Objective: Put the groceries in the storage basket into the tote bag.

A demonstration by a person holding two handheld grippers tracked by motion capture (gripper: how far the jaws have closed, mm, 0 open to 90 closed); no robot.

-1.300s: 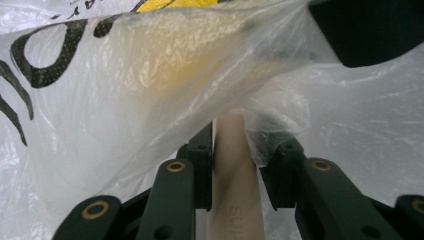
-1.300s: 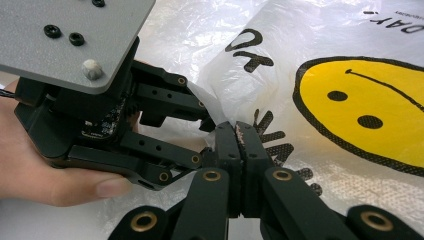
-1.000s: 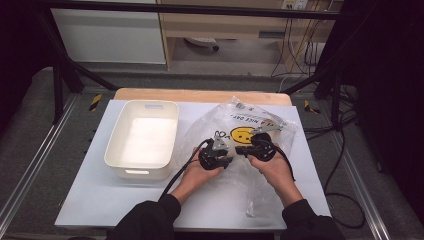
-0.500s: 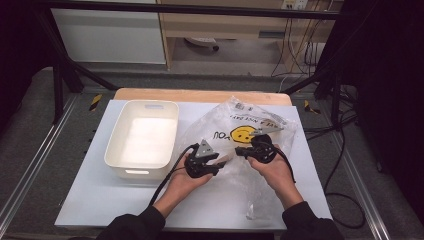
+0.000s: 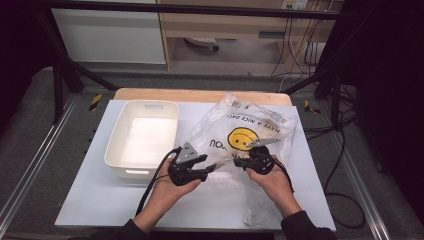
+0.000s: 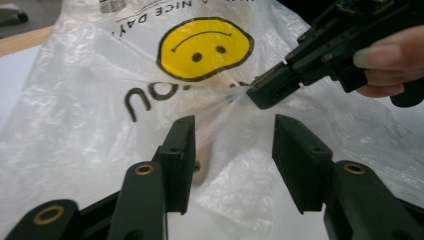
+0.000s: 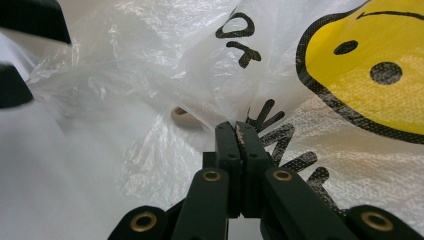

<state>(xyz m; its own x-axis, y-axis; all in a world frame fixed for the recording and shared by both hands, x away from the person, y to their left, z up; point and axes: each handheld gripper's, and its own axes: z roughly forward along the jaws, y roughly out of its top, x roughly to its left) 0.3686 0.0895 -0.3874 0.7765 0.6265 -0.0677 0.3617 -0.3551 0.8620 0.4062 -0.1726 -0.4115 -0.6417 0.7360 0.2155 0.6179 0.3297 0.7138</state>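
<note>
A clear plastic bag printed with a yellow smiley face lies on the white table top. My right gripper is shut on a fold of the bag's film, which bunches at its tips. My left gripper hovers left of it, just off the bag's near edge. Its jaws have just been opening and stand apart with nothing pressed between them. A small beige object shows through the plastic inside the bag. The right gripper pulls the film taut.
A white rectangular tub stands to the left of the bag, close to my left hand. The white table top reaches to the near edge. Cables trail from both grippers, and a wooden strip runs along the table's back.
My left gripper has drawn away leftward from the right one and off the bag, its jaws wider than before. The right gripper has stayed clamped on the film, nearly still.
</note>
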